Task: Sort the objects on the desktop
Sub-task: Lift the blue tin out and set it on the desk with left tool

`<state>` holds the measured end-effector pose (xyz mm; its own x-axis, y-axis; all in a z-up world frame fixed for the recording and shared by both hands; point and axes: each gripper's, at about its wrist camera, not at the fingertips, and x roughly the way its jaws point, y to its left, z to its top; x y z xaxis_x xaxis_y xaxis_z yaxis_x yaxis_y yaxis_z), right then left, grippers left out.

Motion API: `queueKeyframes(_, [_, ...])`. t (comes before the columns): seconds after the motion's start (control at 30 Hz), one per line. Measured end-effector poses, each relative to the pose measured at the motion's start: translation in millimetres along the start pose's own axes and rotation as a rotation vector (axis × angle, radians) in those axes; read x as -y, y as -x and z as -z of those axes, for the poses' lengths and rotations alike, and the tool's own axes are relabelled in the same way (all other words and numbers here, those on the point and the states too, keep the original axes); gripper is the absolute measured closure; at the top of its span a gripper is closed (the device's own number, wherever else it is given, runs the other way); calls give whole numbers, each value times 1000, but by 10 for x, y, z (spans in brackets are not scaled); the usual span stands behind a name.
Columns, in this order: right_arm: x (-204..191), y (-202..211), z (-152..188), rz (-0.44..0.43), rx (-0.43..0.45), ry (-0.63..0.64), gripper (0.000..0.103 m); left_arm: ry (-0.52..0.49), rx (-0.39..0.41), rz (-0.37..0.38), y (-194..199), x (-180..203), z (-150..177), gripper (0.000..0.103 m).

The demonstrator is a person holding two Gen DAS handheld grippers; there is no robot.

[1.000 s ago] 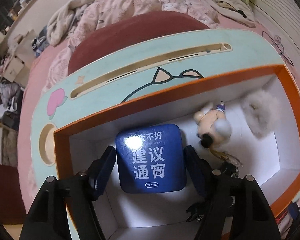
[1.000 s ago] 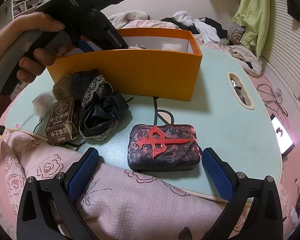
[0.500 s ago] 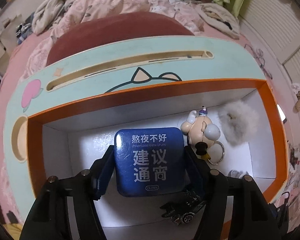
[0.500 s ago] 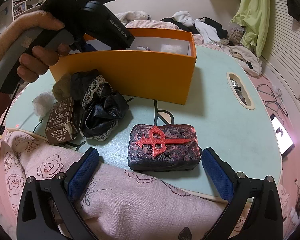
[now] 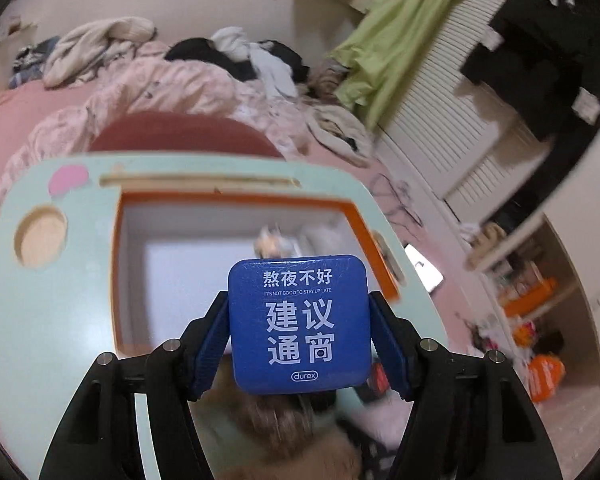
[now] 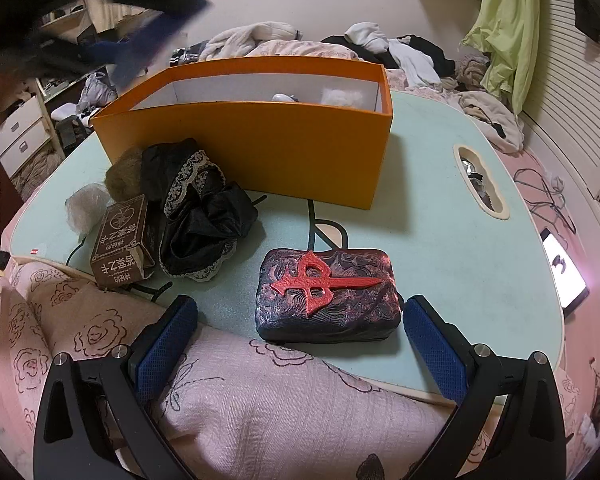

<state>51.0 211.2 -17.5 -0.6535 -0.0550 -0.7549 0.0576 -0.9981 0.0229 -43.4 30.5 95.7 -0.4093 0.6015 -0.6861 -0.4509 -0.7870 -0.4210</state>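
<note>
Left gripper (image 5: 299, 334): blue-padded fingers pinching a square blue tin with white lettering (image 5: 298, 326), held in the air above the near side of the orange cardboard box with white interior (image 5: 236, 216). Mint-green lap desk (image 6: 440, 216), left to right: brown printed carton (image 6: 120, 240), black lace-trimmed fabric bundle (image 6: 200, 216), dark embossed case with red emblem (image 6: 326, 292). Right gripper (image 6: 298, 332): fingers spread wide, flanking the case's near end, apart from it.

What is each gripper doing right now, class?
Left gripper: shut on the blue tin.
Right gripper: open, holding nothing.
</note>
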Motion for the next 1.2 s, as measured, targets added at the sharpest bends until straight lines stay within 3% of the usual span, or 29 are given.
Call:
queueKeyframes(0.23, [1, 5, 0, -1, 0, 0, 1, -27, -36, -131, -296, -177, 439, 37])
queueKeyframes(0.37, [3, 8, 2, -1, 1, 0, 1, -16, 70, -159, -184, -196, 447, 30])
queueKeyframes(0.5, [-6, 13, 2, -1, 1, 0, 1, -19, 160, -100, 133, -221, 575, 16])
queueKeyframes(0.57, [1, 14, 3, -1, 1, 0, 1, -10, 188, -111, 276, -301, 707, 14])
queueKeyframes(0.7, [-20, 8, -12, -2, -3, 2, 1, -48, 161, -206, 361, -430, 1016, 14])
queueKeyframes(0.93, [-132, -98, -237, -35, -31, -14, 5, -276, 73, -346, 230, -294, 1432, 13])
queueKeyframes(1.03, [-126, -69, -301, -53, -6, -42, 9, -279, 75, -361, 175, -280, 1440, 13])
queueKeyframes(1.2, [-34, 255, -207, -99, 159, -80, 9, -191, 112, -354, 91, -381, 1406, 13])
